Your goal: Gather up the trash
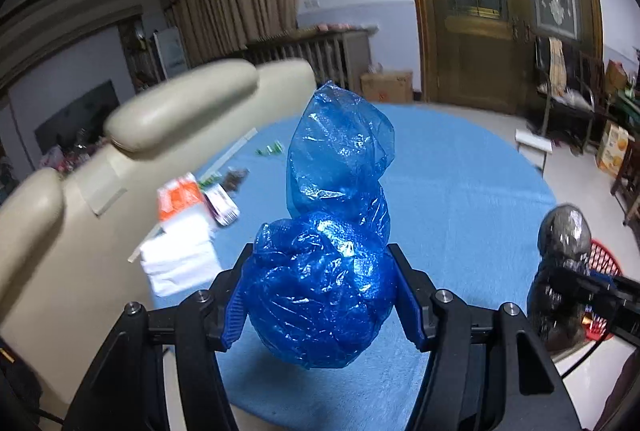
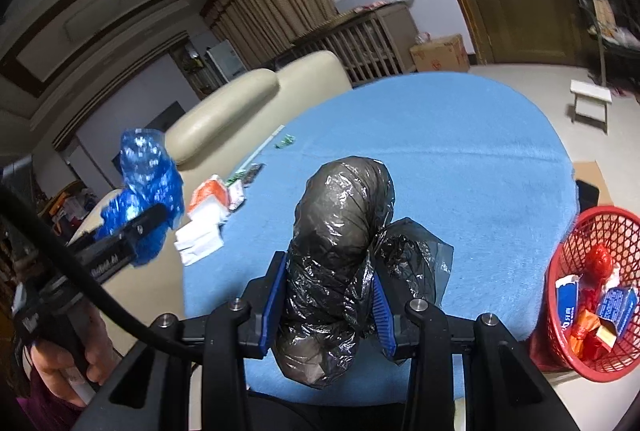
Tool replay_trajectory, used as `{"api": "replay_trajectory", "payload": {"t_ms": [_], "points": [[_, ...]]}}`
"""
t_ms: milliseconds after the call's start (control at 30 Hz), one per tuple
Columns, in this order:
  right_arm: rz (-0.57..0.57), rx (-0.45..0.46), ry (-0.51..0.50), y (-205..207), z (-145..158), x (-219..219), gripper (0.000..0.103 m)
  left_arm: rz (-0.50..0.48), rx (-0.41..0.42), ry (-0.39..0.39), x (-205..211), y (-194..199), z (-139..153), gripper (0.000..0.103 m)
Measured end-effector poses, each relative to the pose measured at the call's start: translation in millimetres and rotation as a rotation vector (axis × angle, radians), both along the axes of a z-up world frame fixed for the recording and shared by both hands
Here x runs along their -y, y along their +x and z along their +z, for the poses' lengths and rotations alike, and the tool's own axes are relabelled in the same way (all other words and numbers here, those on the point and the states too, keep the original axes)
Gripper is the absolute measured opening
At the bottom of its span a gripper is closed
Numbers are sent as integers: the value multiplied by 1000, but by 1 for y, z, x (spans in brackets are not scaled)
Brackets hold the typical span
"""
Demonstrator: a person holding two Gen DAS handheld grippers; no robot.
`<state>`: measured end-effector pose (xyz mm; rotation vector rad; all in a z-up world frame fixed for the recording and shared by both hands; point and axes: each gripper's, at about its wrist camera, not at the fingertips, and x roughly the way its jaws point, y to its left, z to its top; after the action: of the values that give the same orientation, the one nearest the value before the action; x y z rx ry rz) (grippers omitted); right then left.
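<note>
Two bags are in my grip, one per hand. My left gripper [image 1: 320, 295] is clamped on a crumpled blue plastic bag [image 1: 328, 251], its loose top sticking up above the blue pads [image 1: 234, 311]. My right gripper [image 2: 328, 303] is squeezed around a black plastic bag [image 2: 340, 251], a flap of it spilling out past the right finger. Both hang above the near edge of the blue tabletop [image 2: 460, 159]. Toward the tabletop's left edge, beside the cream sofa [image 1: 80, 231], I see white paper [image 1: 180, 255], an orange-and-white wrapper [image 1: 178, 197] and some smaller scraps. A red basket [image 2: 588, 295] sits on the floor just off the tabletop's right edge, holding red, blue and orange packaging.
</note>
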<state>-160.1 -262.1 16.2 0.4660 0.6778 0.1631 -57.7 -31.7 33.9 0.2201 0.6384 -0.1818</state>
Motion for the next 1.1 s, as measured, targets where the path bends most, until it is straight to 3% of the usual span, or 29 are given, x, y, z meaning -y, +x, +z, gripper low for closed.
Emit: {"api": "replay_trajectory", "payload": {"t_ms": [200,367,767,1100], "points": [[-37,-122,-1,40,-34,12,42,-67,-150,-3,13,42,-51,64],[-70,-168,-14,68,-45,12,42,-116,-196,13,22,61,-72,64],[-141,-197,-119,74,-31,-7,42,-207,-195,42,27,69,-77,64],[-180,-190,-218,39,-12,-17,42,-212,-213,13,28,65,-73,64]]}}
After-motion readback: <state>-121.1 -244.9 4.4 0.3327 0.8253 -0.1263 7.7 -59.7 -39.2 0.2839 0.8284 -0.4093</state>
